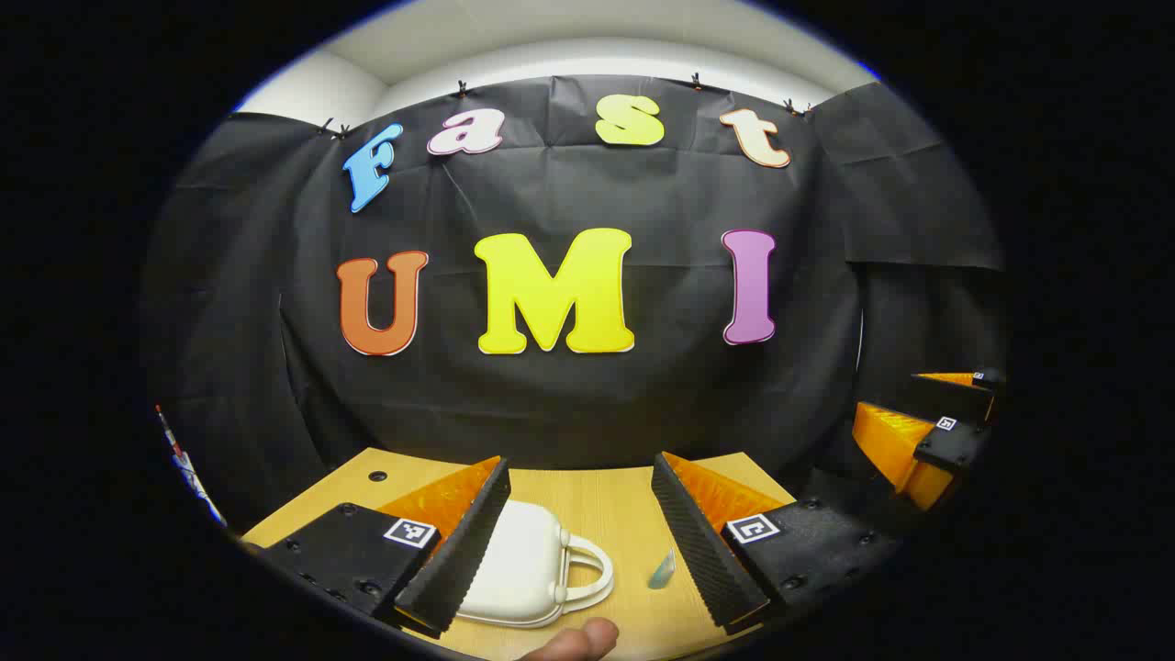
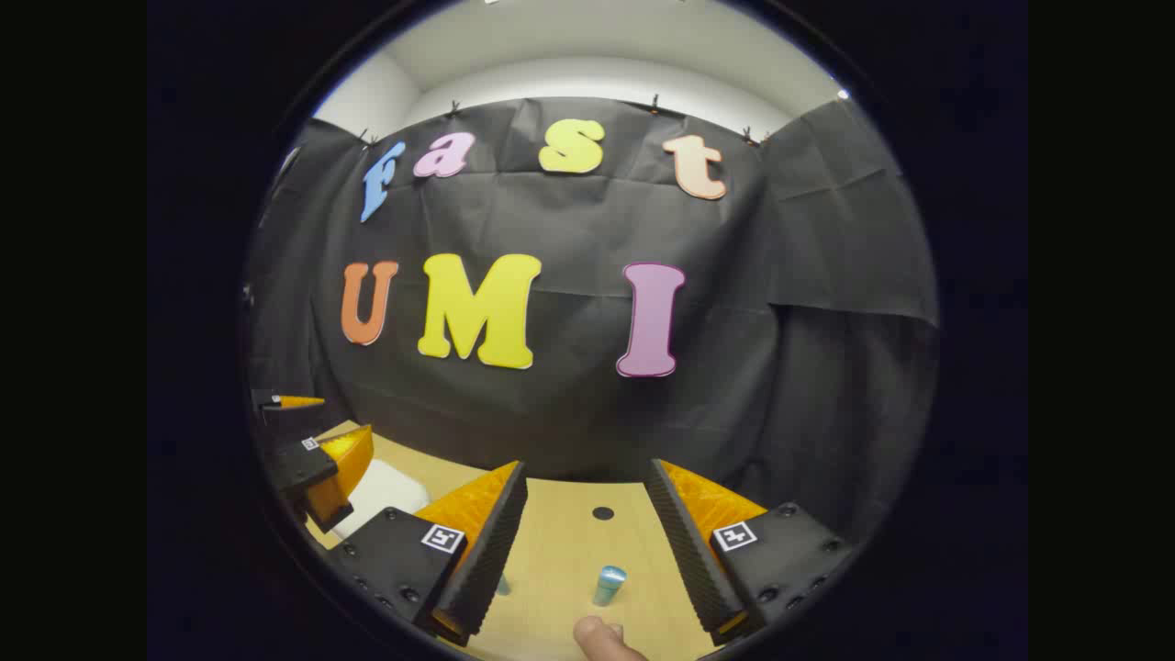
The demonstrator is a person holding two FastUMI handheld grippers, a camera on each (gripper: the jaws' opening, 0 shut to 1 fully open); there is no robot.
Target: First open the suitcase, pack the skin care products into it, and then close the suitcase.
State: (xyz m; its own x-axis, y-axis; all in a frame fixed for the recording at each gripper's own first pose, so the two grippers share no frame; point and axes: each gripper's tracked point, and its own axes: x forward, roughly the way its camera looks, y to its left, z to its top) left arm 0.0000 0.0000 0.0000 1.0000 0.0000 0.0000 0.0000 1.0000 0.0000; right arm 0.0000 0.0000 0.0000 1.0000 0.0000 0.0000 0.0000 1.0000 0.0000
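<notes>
In the left gripper view, a fingertip [image 1: 574, 640] shows at the very bottom edge, just in front of the left claw [image 1: 581, 537]. That claw hovers above the light wooden tabletop [image 1: 587, 500] with its two black ribbed fingers spread wide and nothing between the pads. Just past the fingertip lies the small white hard-shell suitcase [image 1: 523, 569] with its looped white handle, flat on the tabletop with its lid down; its left part is hidden behind the claw's left finger. Beside it, close to the claw's right finger, a small pale blue-green skin care tube [image 1: 662, 569] rests on the wood, apart from the suitcase handle. Farther off at the right edge, the right claw [image 1: 927, 422] is seen from the side, its orange-and-black fingers apart.

In the right gripper view, another fingertip [image 2: 601, 638] sits at the bottom. The right claw [image 2: 586, 542] is likewise spread wide and holds nothing. Between its fingers a light blue cylindrical skin care bottle [image 2: 609, 585] stands upright on the tabletop [image 2: 560, 532], touching neither finger. Beyond it is a small dark round hole [image 2: 602, 513] in the wood. Off to the left, the left claw [image 2: 307, 431] hangs over the suitcase [image 2: 381, 496].
</notes>
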